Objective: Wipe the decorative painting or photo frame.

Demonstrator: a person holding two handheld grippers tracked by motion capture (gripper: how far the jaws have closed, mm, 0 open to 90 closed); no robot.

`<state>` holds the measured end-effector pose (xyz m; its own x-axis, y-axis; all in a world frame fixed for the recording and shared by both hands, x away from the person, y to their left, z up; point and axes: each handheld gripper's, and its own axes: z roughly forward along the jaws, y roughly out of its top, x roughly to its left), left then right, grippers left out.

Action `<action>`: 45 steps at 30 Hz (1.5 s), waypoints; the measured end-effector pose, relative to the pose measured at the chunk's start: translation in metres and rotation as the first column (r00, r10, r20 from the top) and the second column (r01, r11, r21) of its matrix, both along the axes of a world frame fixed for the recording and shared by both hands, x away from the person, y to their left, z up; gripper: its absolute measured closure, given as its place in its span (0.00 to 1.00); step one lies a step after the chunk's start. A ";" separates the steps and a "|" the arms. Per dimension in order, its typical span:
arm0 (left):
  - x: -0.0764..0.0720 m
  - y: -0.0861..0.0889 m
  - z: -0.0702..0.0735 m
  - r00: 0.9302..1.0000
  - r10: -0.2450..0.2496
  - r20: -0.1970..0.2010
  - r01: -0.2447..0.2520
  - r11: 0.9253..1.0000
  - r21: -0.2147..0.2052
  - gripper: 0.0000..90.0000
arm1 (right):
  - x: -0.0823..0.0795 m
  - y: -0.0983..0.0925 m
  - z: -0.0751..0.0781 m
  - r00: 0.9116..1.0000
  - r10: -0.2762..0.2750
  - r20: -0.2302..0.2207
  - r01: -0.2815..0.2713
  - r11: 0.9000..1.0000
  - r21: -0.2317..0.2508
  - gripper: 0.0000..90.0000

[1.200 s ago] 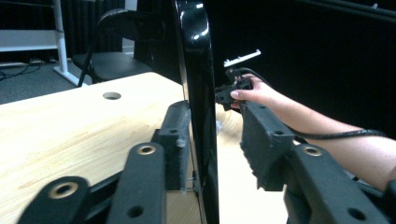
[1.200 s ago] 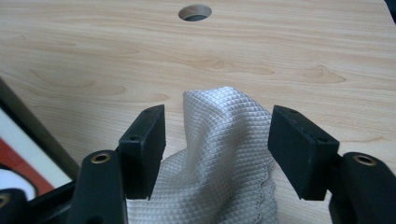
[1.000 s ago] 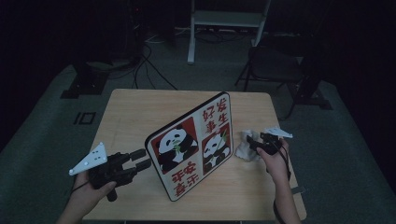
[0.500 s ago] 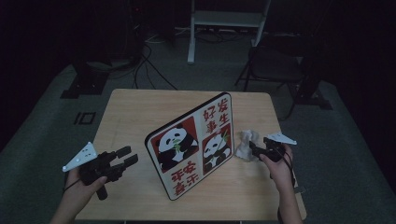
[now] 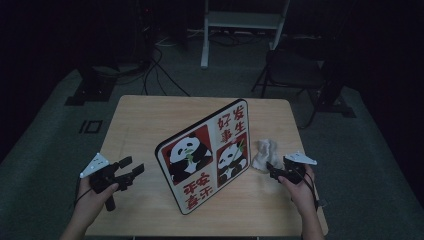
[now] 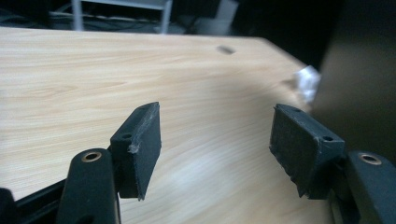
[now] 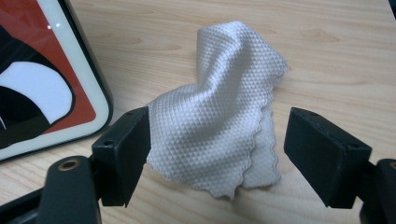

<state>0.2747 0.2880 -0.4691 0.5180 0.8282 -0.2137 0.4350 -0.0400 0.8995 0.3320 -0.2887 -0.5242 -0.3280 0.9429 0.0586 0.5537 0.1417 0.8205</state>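
Between the right gripper's (image 7: 219, 158) parted, just-opening fingers (image 7: 122, 149) lies the white cloth (image 7: 219, 121), unclamped.

The panda board (image 5: 209, 156) lies across the middle of the table (image 5: 150, 120), between both hands. Bare wood lies open on its left. On its right, a crumpled cloth (image 7: 219, 112) sits just beside its edge.

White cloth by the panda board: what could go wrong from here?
1. The right claw stands open around the crumpled cloth; closing there may pinch just one fold, so it could slip out.
2. The panda board lies right beside the cloth; dragging the cloth could nudge it.
3. The left claw, open and empty, is not steadying the board.
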 end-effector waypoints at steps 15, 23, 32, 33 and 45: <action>0.015 0.021 -0.046 0.975 0.188 -0.116 -0.170 0.974 0.148 0.29 | -0.025 0.003 -0.015 0.999 -0.023 -0.047 0.020 0.998 -0.053 0.17; 0.018 0.040 -0.067 0.930 0.326 -0.167 -0.291 0.935 0.205 0.21 | -0.035 0.005 -0.018 0.997 -0.078 -0.026 0.076 0.993 -0.089 0.16; 0.017 0.054 -0.077 0.879 0.431 -0.204 -0.378 0.890 0.254 0.21 | -0.045 -0.010 -0.022 0.980 -0.194 -0.044 0.187 0.975 -0.122 0.15; 0.017 0.055 -0.077 0.874 0.440 -0.206 -0.388 0.887 0.248 0.21 | -0.046 -0.013 -0.022 0.977 -0.206 -0.049 0.199 0.973 -0.117 0.15; 0.015 0.055 -0.078 0.857 0.468 -0.216 -0.404 0.869 0.285 0.21 | -0.058 -0.021 -0.030 0.979 -0.175 -0.104 0.164 0.981 -0.108 0.15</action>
<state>0.2894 0.3430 -0.5473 0.0408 0.9963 -0.0755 0.6779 0.0279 0.7346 0.2737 -0.3093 -0.5540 -0.1598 0.9871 -0.0101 0.6644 0.1152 0.7384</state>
